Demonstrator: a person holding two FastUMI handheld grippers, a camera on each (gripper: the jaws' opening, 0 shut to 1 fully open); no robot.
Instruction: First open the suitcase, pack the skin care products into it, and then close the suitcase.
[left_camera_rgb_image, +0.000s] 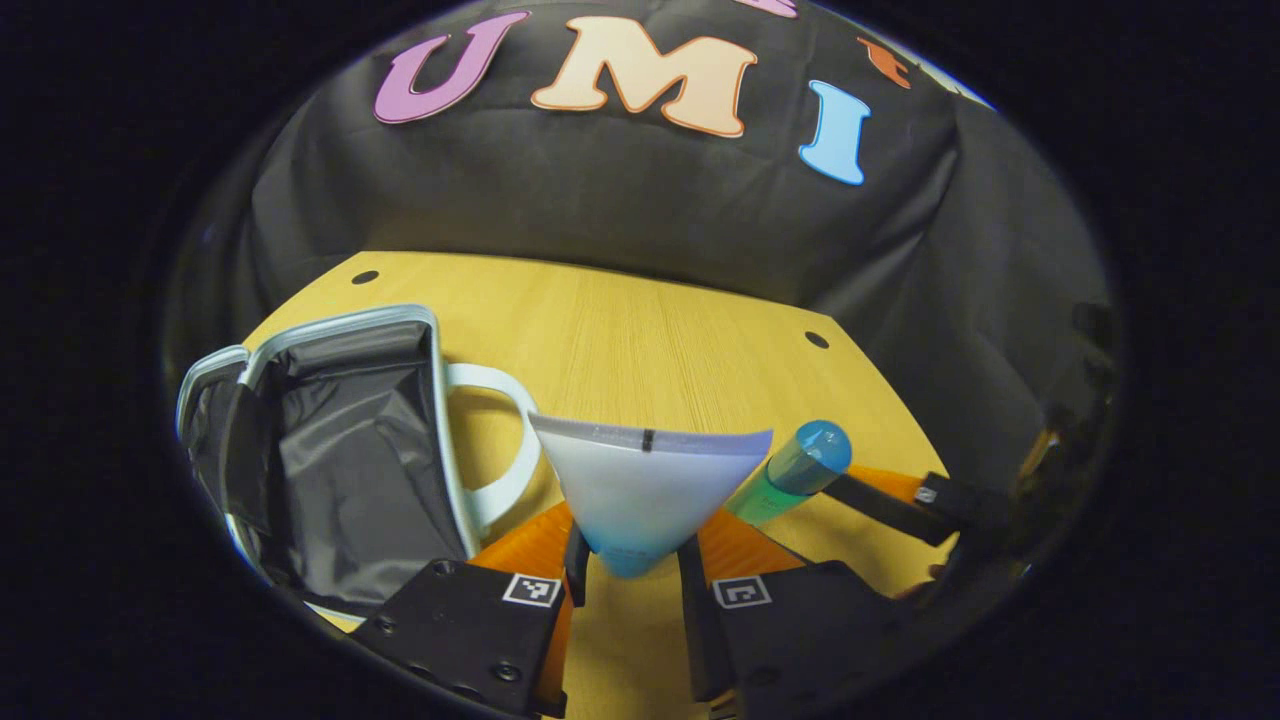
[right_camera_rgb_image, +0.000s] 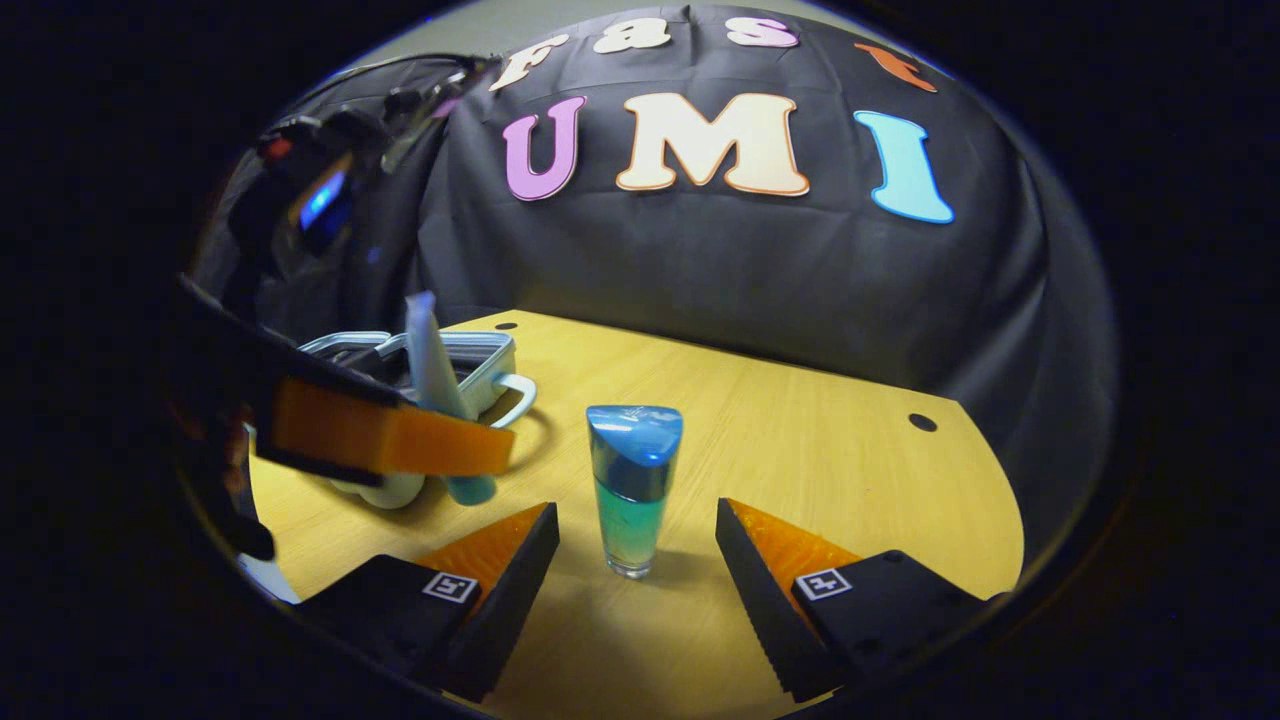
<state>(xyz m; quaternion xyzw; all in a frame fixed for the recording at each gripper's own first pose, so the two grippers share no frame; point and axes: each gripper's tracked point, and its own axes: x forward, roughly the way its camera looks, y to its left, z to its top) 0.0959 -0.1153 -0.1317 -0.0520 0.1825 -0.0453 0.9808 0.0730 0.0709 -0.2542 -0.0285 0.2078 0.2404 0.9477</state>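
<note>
Your left tongs (left_camera_rgb_image: 630, 570) pinching the white tube (left_camera_rgb_image: 645, 485) above the table (left_camera_rgb_image: 650, 330), open suitcase (left_camera_rgb_image: 340, 450) just to their left, your right tongs (right_camera_rgb_image: 635, 550) spread wide around the blue-capped bottle (right_camera_rgb_image: 630, 485), bottle upright on the table, touching neither finger.

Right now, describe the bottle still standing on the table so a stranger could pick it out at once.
Start at the open suitcase at the wooden table's left end, then look right to the bare middle. There a small bottle stands upright between the open right tool's fingers, untouched. Unlike the white tube gripped by the left tool, it is clear, green-blue inside, with a blue cap.
</note>
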